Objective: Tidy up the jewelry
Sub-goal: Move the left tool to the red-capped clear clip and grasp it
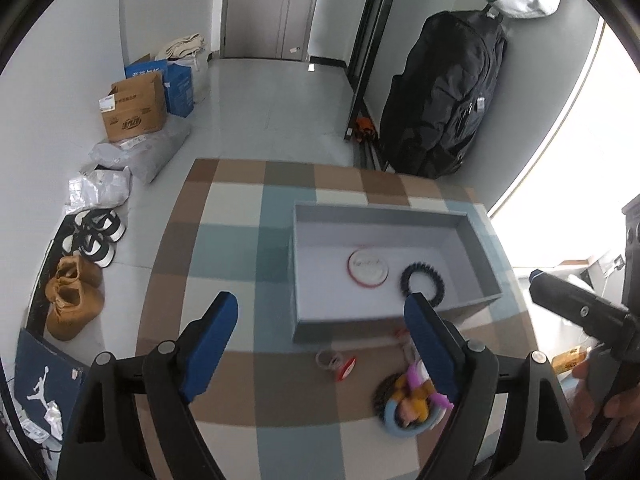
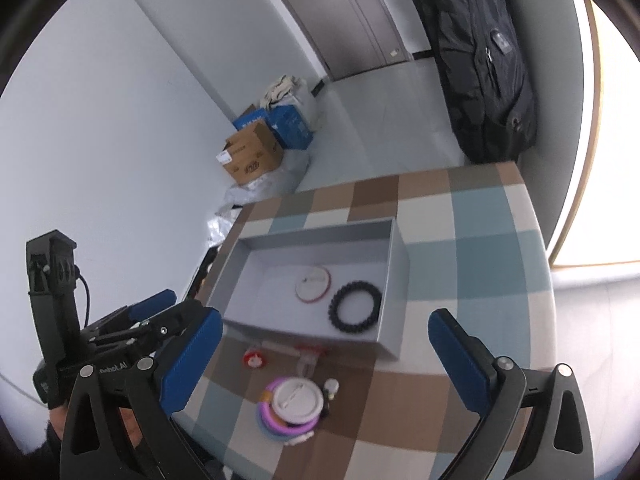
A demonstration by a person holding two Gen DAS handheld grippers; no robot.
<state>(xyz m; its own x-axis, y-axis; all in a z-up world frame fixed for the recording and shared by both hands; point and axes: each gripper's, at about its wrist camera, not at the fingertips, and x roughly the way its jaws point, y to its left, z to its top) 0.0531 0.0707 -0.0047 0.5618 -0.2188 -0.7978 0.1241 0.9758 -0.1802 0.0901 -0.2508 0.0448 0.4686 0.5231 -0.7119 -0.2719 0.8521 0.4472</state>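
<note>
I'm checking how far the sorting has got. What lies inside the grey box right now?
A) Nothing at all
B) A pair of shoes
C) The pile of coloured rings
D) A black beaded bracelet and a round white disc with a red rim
D: the grey box holds only the black beaded bracelet and the red-rimmed white disc, while the coloured rings sit on the checked cloth outside it.

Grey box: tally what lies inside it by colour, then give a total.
Inside the grey box:
Black: 1, a beaded bracelet
White with a red rim: 1, a round disc
Total: 2
The mixed pile of rings and small pieces lies on the checked cloth outside the box and is not counted. Both grippers, left and right, are open and hold nothing.
</note>
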